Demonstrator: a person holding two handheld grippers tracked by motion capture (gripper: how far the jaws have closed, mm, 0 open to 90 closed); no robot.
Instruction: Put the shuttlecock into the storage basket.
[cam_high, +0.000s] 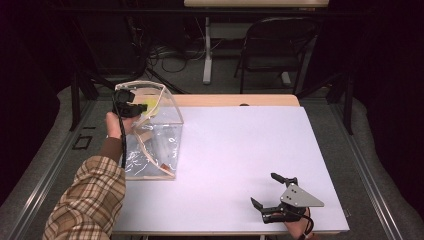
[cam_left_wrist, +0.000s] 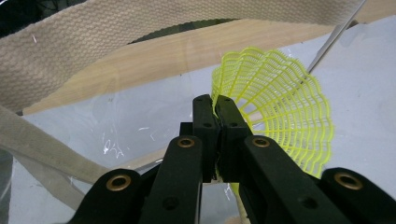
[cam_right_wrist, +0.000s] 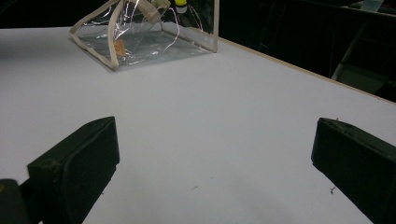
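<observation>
the left tongs (cam_high: 139, 107) are pinched tight on the thin plastic skirt of a yellow shuttlecock (cam_left_wrist: 280, 107), the two black jaws meeting on the near edge of the netting. in the high view they hang at the open mouth of a clear bag (cam_high: 155, 145) with beige webbing trim, so the shuttlecock sits just beyond the tong tips, above the bag's inside and not yet down in it. the right tongs (cam_high: 276, 192) rest wide open and holding nothing at the near right of the white bench (cam_high: 240, 150), well apart from the bag.

the grip is the first worry: the jaws bite only a sliver of flexible mesh, so a twist of the wrist could let the skirt bend and slide out, or crease it. if it slips now it might bounce off the bag's rim rather than drop inside.

the second worry is the beige strap (cam_left_wrist: 70, 51), which arches close above and beside the left tongs. lowering further could snag a jaw or the netting on that webbing, and pulling back out could drag the bag along.

the bag itself looks light and soft-walled, and nothing steadies it, since the right tongs are far off. a nudge from the left tongs against its wall could tip or fold it, closing the mouth just as the shuttlecock is let go.
</observation>
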